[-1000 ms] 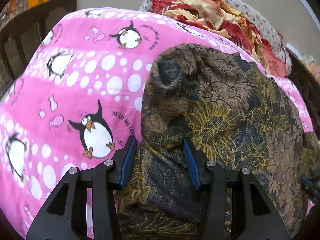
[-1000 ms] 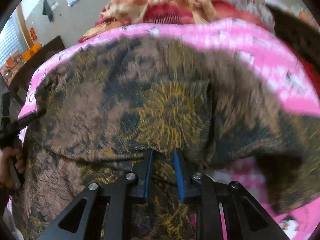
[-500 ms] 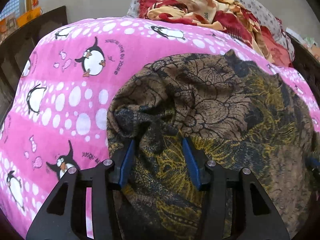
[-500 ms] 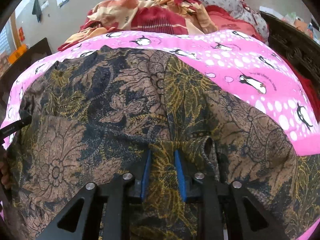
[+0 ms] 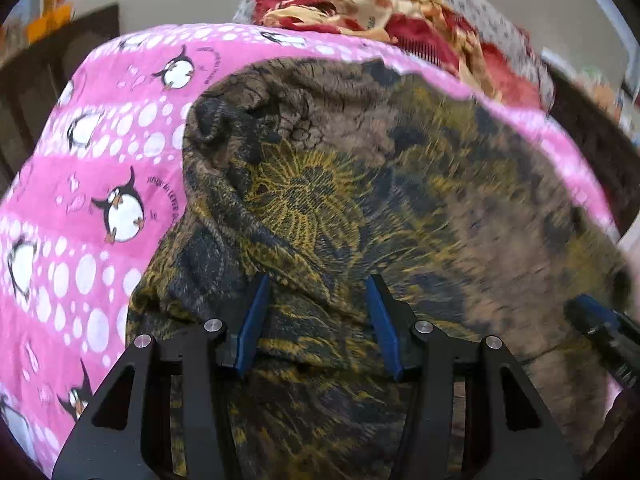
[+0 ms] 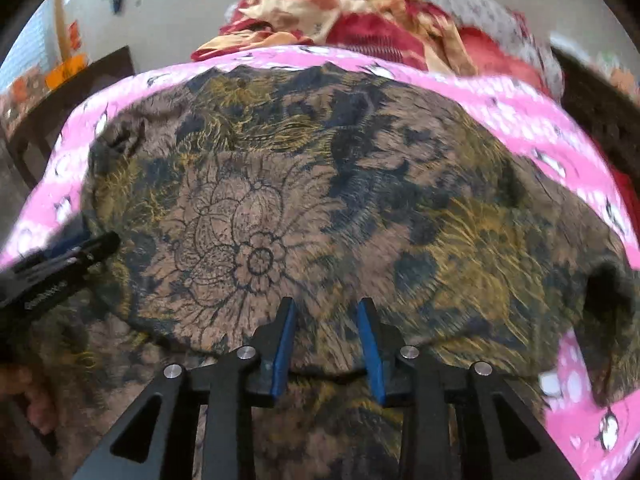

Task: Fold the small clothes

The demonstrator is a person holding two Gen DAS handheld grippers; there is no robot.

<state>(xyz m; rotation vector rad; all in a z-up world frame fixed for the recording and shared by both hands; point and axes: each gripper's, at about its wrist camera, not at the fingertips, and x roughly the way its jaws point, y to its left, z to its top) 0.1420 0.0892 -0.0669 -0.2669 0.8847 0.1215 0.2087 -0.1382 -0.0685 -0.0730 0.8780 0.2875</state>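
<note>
A brown, black and yellow floral garment (image 5: pixel 360 184) lies folded over on the pink penguin bedspread (image 5: pixel 92 184); it fills the right wrist view (image 6: pixel 304 216) too. My left gripper (image 5: pixel 316 292) is open, its blue pads apart over the garment's near fold, holding nothing. My right gripper (image 6: pixel 326 316) is open over the near edge of the garment, its pads apart. The right gripper's tip shows at the right edge of the left wrist view (image 5: pixel 600 328). The left gripper shows at the left edge of the right wrist view (image 6: pixel 60 268).
A heap of red, orange and cream cloth (image 5: pixel 380 20) lies on a grey patterned pillow (image 6: pixel 460 0) at the bed's far end. Dark wooden furniture (image 5: pixel 64 60) stands left of the bed, and a dark bed frame (image 6: pixel 592 92) at the right.
My right gripper was shut on the garment's edge and has opened and let it go. The garment now lies folded flatter on the bedspread. My left gripper stays open.
</note>
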